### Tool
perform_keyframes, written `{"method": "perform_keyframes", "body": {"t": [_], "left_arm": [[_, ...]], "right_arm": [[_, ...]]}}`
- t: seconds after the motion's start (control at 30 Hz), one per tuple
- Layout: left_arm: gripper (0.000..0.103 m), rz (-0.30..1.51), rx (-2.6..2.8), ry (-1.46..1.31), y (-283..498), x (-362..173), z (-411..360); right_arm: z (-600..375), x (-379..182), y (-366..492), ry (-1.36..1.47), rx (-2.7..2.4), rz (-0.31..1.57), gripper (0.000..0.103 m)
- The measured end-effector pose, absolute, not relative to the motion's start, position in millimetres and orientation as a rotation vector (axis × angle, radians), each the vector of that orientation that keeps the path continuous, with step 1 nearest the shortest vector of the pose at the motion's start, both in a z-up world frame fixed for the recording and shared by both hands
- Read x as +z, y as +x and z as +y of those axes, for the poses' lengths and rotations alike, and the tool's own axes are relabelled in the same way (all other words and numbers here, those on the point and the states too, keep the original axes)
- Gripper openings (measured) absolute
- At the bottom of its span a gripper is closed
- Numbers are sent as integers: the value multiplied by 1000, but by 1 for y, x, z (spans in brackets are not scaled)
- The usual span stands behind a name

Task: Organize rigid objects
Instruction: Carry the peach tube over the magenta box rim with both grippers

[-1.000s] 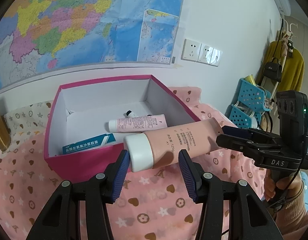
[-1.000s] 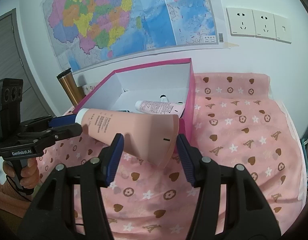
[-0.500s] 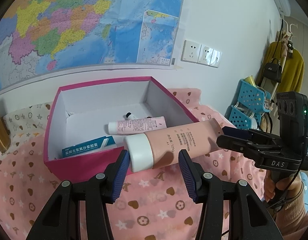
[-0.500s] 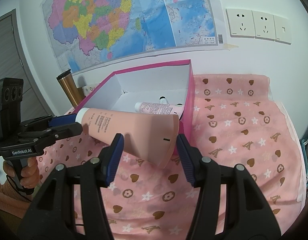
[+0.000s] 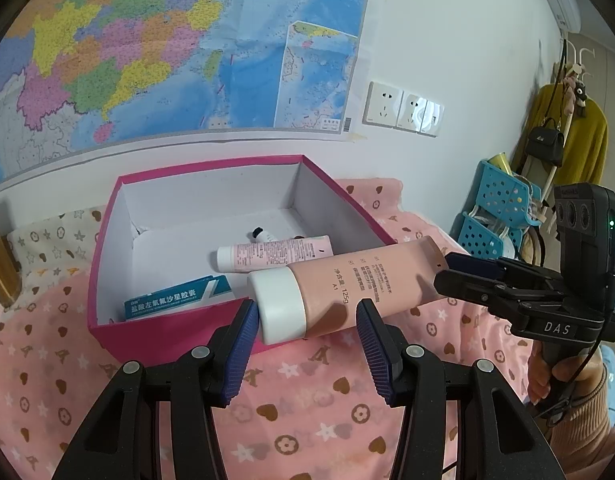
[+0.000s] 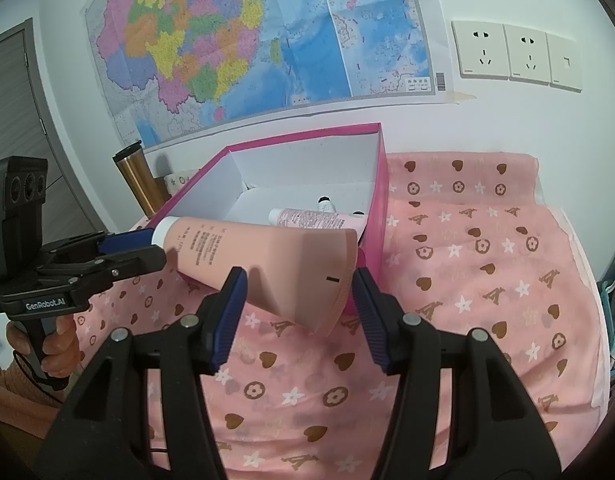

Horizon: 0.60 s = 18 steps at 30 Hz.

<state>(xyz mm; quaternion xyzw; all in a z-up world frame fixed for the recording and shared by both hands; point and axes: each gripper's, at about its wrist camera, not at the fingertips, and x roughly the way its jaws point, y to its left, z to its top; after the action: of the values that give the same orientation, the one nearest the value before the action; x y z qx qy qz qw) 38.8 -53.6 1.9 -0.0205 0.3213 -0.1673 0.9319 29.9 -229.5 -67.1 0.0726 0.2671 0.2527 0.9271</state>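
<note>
A big salmon-pink tube [image 5: 371, 276] with a white cap [image 5: 279, 304] hangs level in the air over the front wall of the magenta box [image 5: 107, 280]. My left gripper [image 5: 303, 312] is shut on its cap end. My right gripper [image 6: 297, 284] is shut on its flat crimped end [image 6: 327, 280]. Each gripper shows in the other's view: the right one [image 5: 447, 268], the left one [image 6: 147, 248]. Inside the box lie a smaller pink tube [image 5: 275, 252], a blue-and-white medicine carton [image 5: 175, 296] and a small black-capped bottle [image 5: 261, 234].
The box stands on a pink cloth [image 6: 467, 280] with hearts and stars, close to the wall with a map [image 6: 247, 40] and sockets [image 6: 515, 56]. A gold flask [image 6: 137, 180] stands left of the box. Blue baskets [image 5: 499, 208] and hanging clothes are at the far right.
</note>
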Motion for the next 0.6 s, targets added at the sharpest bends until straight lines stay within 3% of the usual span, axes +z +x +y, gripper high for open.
{"method": "perform_keyframes", "body": {"t": [0.6], "left_arm": [[51,653,-338,-45,44,4,-52]], "right_arm": [[-230,-66,32,147,517,539,57]]}}
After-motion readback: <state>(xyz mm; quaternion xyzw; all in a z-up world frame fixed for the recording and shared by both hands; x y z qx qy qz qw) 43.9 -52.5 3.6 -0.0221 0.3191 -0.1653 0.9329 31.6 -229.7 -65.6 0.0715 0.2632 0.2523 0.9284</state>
